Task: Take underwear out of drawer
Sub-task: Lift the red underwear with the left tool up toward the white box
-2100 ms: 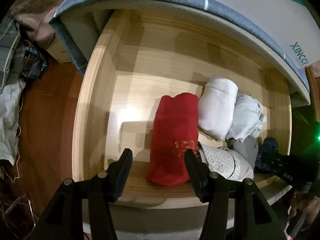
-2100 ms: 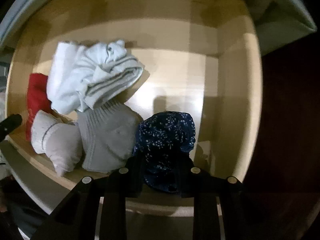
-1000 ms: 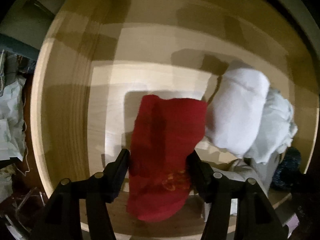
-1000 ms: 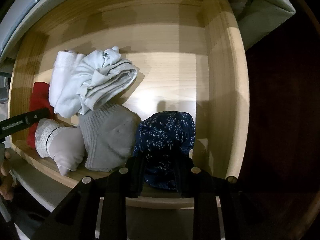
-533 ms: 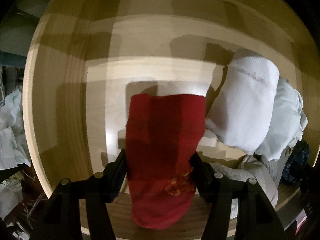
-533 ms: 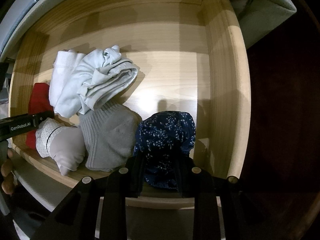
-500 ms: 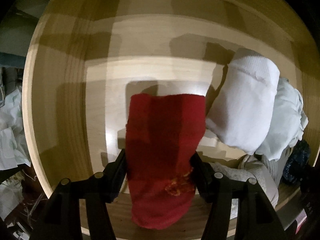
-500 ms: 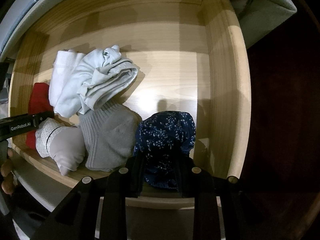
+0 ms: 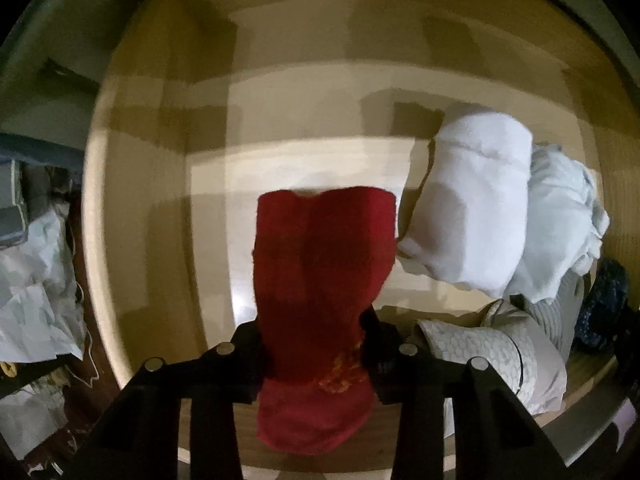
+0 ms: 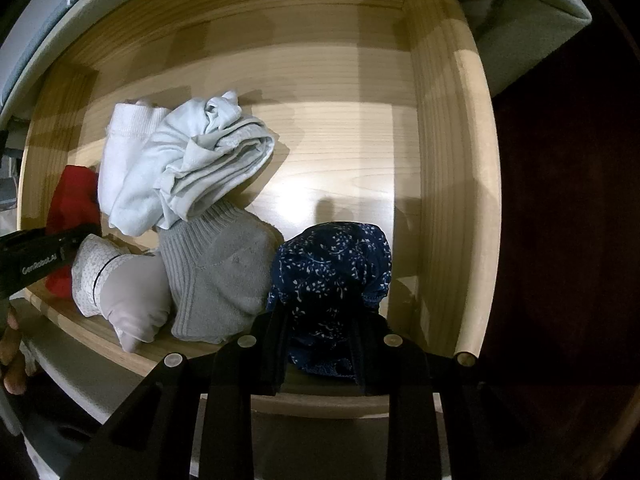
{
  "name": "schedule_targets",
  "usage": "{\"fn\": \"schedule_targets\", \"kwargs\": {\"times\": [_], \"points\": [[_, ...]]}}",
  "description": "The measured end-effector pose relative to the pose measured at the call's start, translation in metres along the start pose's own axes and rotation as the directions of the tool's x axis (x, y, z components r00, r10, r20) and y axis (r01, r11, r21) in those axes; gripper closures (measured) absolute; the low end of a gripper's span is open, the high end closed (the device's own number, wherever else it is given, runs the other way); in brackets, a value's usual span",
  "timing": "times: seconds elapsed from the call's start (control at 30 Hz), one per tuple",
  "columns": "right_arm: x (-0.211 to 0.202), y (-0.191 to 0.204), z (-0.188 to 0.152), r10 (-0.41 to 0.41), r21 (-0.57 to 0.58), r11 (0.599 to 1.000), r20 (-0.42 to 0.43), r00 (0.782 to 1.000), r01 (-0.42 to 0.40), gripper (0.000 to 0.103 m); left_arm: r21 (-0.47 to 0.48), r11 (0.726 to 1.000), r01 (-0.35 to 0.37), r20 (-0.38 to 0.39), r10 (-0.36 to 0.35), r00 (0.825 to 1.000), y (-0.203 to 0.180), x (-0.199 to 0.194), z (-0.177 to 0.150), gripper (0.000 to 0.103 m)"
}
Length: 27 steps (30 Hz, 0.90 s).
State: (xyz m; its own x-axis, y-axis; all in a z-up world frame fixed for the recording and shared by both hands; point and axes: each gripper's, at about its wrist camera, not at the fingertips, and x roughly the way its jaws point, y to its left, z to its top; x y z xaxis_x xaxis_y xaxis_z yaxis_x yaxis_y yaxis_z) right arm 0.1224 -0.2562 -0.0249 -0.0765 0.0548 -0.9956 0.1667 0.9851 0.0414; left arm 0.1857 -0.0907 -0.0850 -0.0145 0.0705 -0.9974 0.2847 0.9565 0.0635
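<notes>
I'm looking straight down into the pale wooden drawer (image 10: pixel 444 184), which holds six rolled garments. On my left side the left gripper (image 9: pixel 316 344) is closing its jaws on the red folded underwear with a gold mark (image 9: pixel 320 280); the black pads already touch its sides and the cloth bulges above and below them. The right gripper (image 10: pixel 318 344) is clenched tight on the navy floral underwear (image 10: pixel 332 268), which sits near the drawer's front right corner.

Between those two lie four more pieces, one of each: a white rolled garment (image 10: pixel 120 148), a pale blue crumpled garment (image 10: pixel 208 160) leaning on it, a grey ribbed knit piece (image 10: pixel 220 272) just beside the navy one, and a beige bundle with a patterned band (image 10: pixel 120 288) touching the grey.

Only the left view shows the cluttered floor (image 9: pixel 36 280) outside the drawer's left wall. Only the right view shows the left tool's black body with white lettering (image 10: pixel 36 264), and a person's fingers (image 10: pixel 12 360) at the lower left edge.
</notes>
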Motion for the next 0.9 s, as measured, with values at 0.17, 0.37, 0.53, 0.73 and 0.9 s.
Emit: {"fn": "schedule_targets", "kwargs": {"times": [0.17, 0.37, 0.53, 0.73, 0.9], "points": [[0.0, 0.0, 0.0, 0.0, 0.001, 1.0, 0.001, 1.0, 0.0, 0.079, 0.04, 0.999, -0.037, 0.079, 0.034, 0.996, -0.007, -0.021, -0.006, 0.064], [-0.001, -0.001, 0.0, 0.001, 0.004, 1.0, 0.001, 1.0, -0.001, 0.079, 0.103, 0.994, -0.042, 0.223, 0.018, 0.975, -0.017, -0.06, -0.026, 0.064], [-0.001, -0.001, 0.0, -0.003, 0.004, 1.0, 0.003, 1.0, 0.003, 0.079, 0.181, 0.98, -0.084, 0.367, 0.012, 0.93, -0.005, -0.102, -0.034, 0.064], [-0.003, -0.002, 0.0, -0.003, 0.007, 1.0, 0.003, 1.0, 0.003, 0.079, 0.222, 0.97, -0.1, 0.5, -0.026, 0.865, -0.007, -0.148, -0.068, 0.064], [-0.004, -0.002, 0.0, -0.007, 0.002, 1.0, 0.002, 1.0, 0.007, 0.079, 0.201, 0.978, -0.05, 0.631, -0.091, 0.77, 0.007, -0.211, -0.075, 0.064]]}}
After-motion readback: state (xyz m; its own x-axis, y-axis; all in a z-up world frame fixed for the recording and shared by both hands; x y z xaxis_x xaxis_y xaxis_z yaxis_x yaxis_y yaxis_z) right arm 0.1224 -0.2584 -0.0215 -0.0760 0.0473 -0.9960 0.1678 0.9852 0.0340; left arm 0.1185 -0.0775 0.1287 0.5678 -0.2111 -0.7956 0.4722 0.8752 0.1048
